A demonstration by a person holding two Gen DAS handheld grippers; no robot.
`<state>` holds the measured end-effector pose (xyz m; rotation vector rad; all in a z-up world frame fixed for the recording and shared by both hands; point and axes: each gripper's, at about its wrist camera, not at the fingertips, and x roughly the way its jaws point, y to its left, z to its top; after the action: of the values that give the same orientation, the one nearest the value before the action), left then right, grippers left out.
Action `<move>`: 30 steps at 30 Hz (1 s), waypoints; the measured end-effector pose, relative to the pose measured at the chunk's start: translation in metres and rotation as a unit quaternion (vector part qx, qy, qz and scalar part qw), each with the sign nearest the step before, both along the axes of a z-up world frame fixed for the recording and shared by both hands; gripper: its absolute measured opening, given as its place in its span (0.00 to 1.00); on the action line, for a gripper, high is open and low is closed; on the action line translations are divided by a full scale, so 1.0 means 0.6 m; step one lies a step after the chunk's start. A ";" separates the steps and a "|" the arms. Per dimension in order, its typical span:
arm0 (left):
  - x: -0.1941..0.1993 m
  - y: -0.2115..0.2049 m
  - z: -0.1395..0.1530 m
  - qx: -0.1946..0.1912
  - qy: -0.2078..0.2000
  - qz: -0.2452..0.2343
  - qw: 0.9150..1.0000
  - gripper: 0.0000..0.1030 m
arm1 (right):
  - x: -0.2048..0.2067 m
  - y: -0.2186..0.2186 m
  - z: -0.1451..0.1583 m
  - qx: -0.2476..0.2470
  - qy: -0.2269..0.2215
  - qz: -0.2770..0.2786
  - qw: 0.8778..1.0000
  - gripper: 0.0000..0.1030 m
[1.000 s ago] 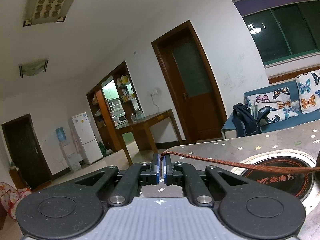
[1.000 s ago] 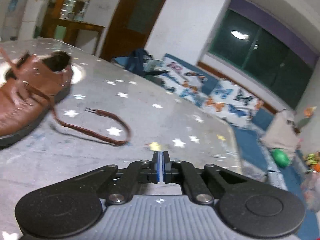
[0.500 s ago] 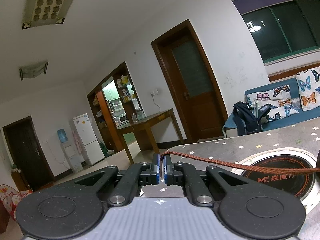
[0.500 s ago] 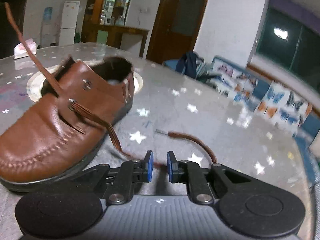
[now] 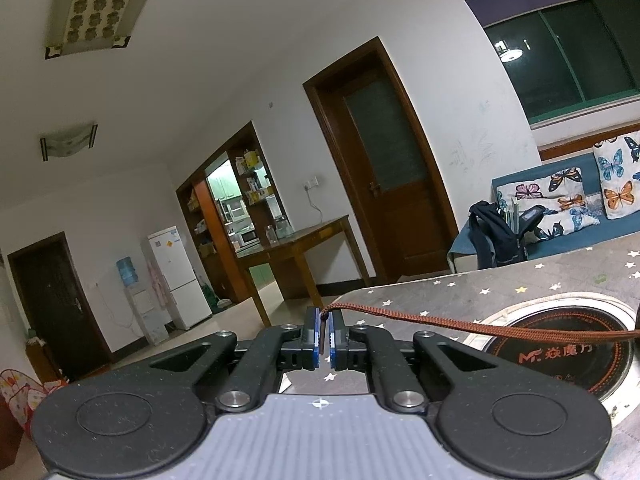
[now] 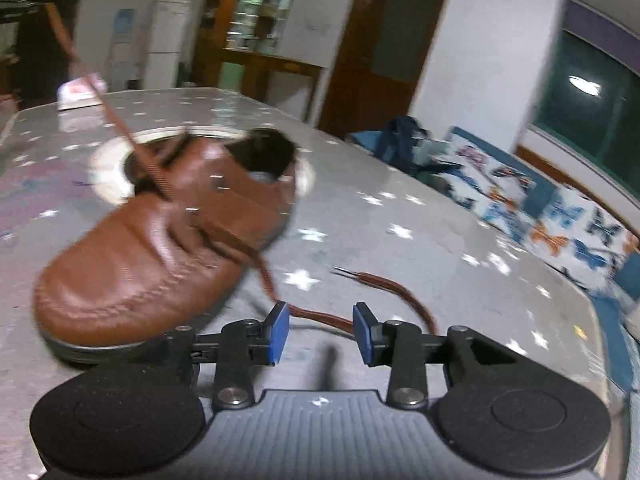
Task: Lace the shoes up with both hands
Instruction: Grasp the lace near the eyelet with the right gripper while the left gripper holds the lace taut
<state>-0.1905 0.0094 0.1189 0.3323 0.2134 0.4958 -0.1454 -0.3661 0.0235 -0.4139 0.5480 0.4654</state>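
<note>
A brown leather shoe [image 6: 160,248] lies on the star-patterned table [image 6: 400,208], toe toward me, in the right wrist view. One brown lace end [image 6: 384,292] curls loose on the table beside it. My right gripper [image 6: 320,326] is open, low over that loose lace. The other lace end [image 5: 460,324] stretches taut from the right edge to my left gripper [image 5: 325,338], which is shut on its tip; the shoe is out of that view. The taut lace also shows in the right wrist view [image 6: 116,120].
A round inset burner [image 5: 568,344] sits in the table under the taut lace. A sofa with butterfly cushions [image 6: 560,224] and a dark backpack [image 5: 496,236] stand beyond the table's far edge. A pink-white packet [image 6: 80,88] lies at the table's far corner.
My right gripper has swung left toward the shoe, opened wide and come down over the loose lace. My left gripper still holds its lace tip, its jaws eased slightly.
</note>
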 end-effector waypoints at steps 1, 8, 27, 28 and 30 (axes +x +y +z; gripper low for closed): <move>-0.001 0.000 0.000 0.001 -0.001 0.000 1.000 0.07 | 0.000 0.006 0.000 -0.001 0.002 0.013 1.000 0.34; -0.003 0.003 0.002 -0.001 -0.001 0.001 1.000 0.07 | 0.024 0.025 -0.022 -0.003 0.016 0.023 1.000 0.27; -0.010 -0.002 -0.001 -0.006 0.000 -0.002 1.000 0.07 | 0.020 0.033 -0.014 -0.003 0.006 0.038 0.999 0.34; -0.011 -0.002 -0.001 -0.006 0.000 -0.001 1.000 0.07 | 0.026 0.039 -0.019 -0.011 0.004 0.038 0.999 0.33; -0.012 -0.002 0.000 -0.008 -0.001 -0.002 1.000 0.07 | 0.038 0.041 -0.026 -0.005 0.012 0.038 0.999 0.25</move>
<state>-0.1980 0.0084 0.1191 0.3165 0.2156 0.4906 -0.1225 -0.3417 0.0077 -0.4398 0.5591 0.5414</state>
